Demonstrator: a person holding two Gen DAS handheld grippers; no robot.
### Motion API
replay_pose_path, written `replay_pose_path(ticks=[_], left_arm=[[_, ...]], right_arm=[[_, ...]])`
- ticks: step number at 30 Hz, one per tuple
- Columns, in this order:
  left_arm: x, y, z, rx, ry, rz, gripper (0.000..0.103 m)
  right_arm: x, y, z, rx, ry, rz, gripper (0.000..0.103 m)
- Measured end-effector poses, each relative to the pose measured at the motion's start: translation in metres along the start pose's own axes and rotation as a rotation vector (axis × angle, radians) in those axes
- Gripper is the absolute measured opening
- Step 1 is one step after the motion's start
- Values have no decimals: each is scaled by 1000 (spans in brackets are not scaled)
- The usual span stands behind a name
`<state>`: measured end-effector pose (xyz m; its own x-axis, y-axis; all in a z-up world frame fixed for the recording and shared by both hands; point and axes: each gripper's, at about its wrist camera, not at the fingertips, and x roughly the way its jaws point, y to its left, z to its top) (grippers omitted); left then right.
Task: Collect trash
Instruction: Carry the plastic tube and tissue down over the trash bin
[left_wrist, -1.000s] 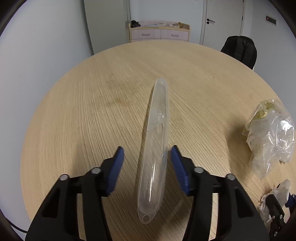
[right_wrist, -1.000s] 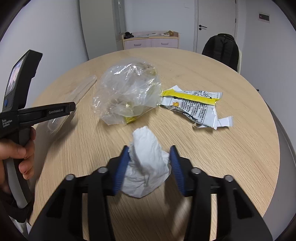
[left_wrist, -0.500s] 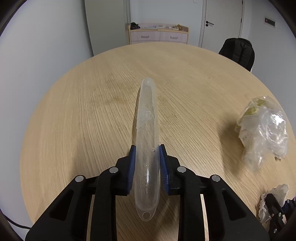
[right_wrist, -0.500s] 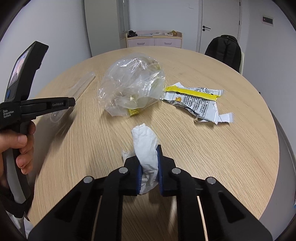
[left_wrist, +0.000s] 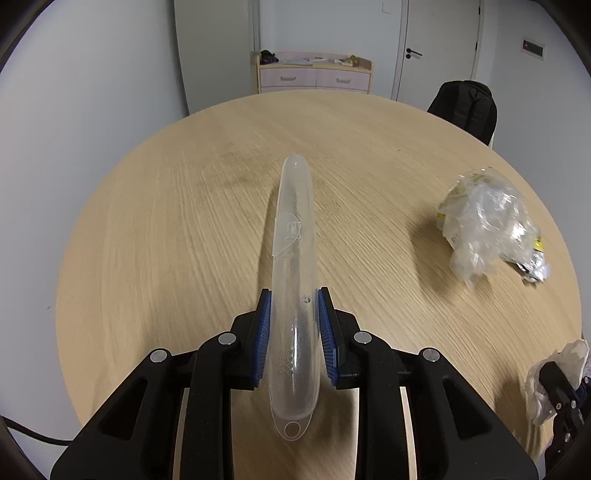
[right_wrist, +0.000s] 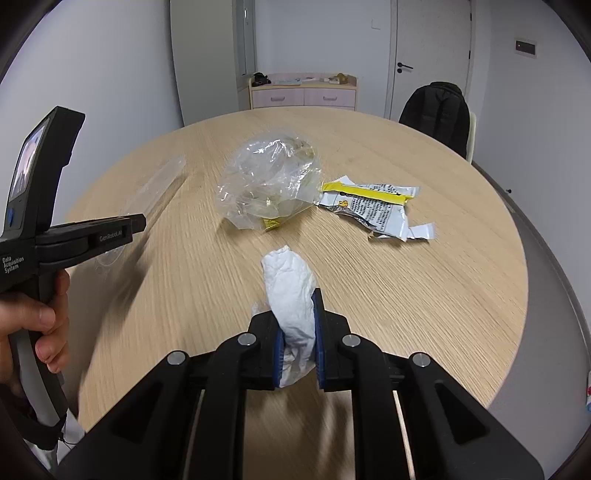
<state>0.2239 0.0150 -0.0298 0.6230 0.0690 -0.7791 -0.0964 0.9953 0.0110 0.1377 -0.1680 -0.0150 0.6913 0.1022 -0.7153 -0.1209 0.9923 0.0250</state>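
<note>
Your left hand-held gripper (left_wrist: 293, 325) is clamped on the clear case (left_wrist: 294, 258), above the bench (left_wrist: 166, 240) | your right hand-held gripper (right_wrist: 298, 332) pinches the tissue (right_wrist: 291, 291) tight | bag (right_wrist: 271, 188) and wrapper (right_wrist: 373, 210) lie on the bench beyond.

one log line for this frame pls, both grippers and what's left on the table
left gripper: shut on clear plastic case | right gripper: shut on white tissue | on table: crumpled clear bag, yellow-and-silver wrapper
</note>
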Motion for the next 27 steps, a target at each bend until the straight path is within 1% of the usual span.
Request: replay_pose_path(ticks=[4,11,14,18,27], left_arm=[[-21,1,-11,1,-18,-7,24],[-57,3,-38,-4,-49,-16,24],[-73,4,-58,-10,-56,-22,24],[-94,5,-89,-8,-73,-30,24],[-135,3,-153,-8,-98,-72,24]], right_arm=[[-18,1,-6,1,-14,-7,12],[-55,6,-27,-9,-44,-20,12],[-64,6,-37,-9,-48,-24,12],[-76,9,-58,-13,-46,-29,12],[-104,14,-102,-36,-57,-44,12]])
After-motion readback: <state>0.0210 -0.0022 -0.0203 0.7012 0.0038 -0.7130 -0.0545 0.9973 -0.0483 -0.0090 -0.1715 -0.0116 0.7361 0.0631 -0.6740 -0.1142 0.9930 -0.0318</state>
